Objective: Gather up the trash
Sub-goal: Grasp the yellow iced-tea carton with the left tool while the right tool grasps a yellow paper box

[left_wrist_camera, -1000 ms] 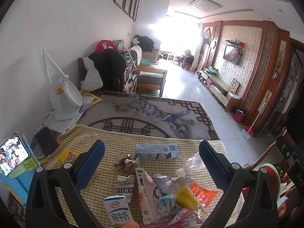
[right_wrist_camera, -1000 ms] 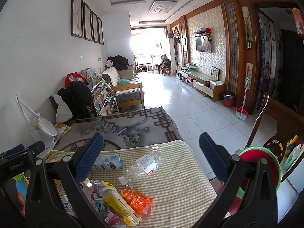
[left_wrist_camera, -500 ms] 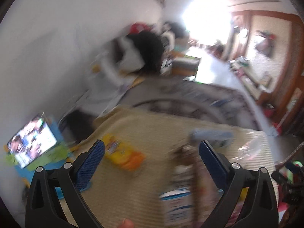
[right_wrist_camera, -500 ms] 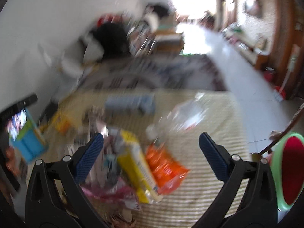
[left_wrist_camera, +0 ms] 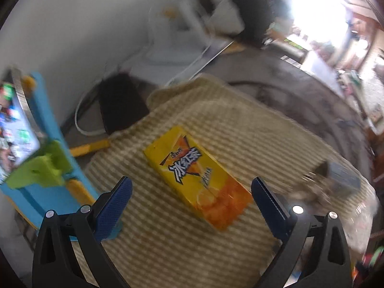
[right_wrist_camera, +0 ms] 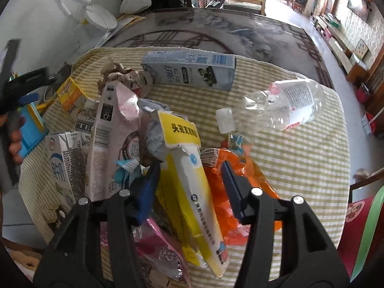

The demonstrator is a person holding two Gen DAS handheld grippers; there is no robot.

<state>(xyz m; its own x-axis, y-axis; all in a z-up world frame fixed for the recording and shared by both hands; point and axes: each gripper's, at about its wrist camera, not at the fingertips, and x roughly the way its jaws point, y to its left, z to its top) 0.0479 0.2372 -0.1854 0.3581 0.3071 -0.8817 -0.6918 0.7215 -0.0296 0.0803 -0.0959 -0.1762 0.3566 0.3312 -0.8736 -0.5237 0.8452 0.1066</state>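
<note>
A yellow and orange drink carton (left_wrist_camera: 192,172) lies flat on the striped cloth (left_wrist_camera: 228,124). My left gripper (left_wrist_camera: 192,192) hangs over its near end, open, with one pad on each side and clear of it. In the right wrist view, a trash pile holds a torn yellow-and-white box (right_wrist_camera: 189,180), an orange wrapper (right_wrist_camera: 259,182), a milk carton (right_wrist_camera: 64,165), a pink bag (right_wrist_camera: 112,139), a blue toothpaste box (right_wrist_camera: 189,70) and a clear bottle (right_wrist_camera: 283,105). My right gripper (right_wrist_camera: 189,187) is closing, with the yellow-and-white box between its pads; the right pad rests on the orange wrapper.
A lit screen on a blue and green stand (left_wrist_camera: 36,163) stands at the cloth's left edge, beside a black object (left_wrist_camera: 120,103). A white lamp (right_wrist_camera: 96,16) stands at the back left. A red tub with a green rim (right_wrist_camera: 360,216) sits off the right edge.
Both grippers dropped and tipped down from the room toward the table. The left swung left over the yellow carton. The right one's jaws narrowed around the yellow-and-white box.
</note>
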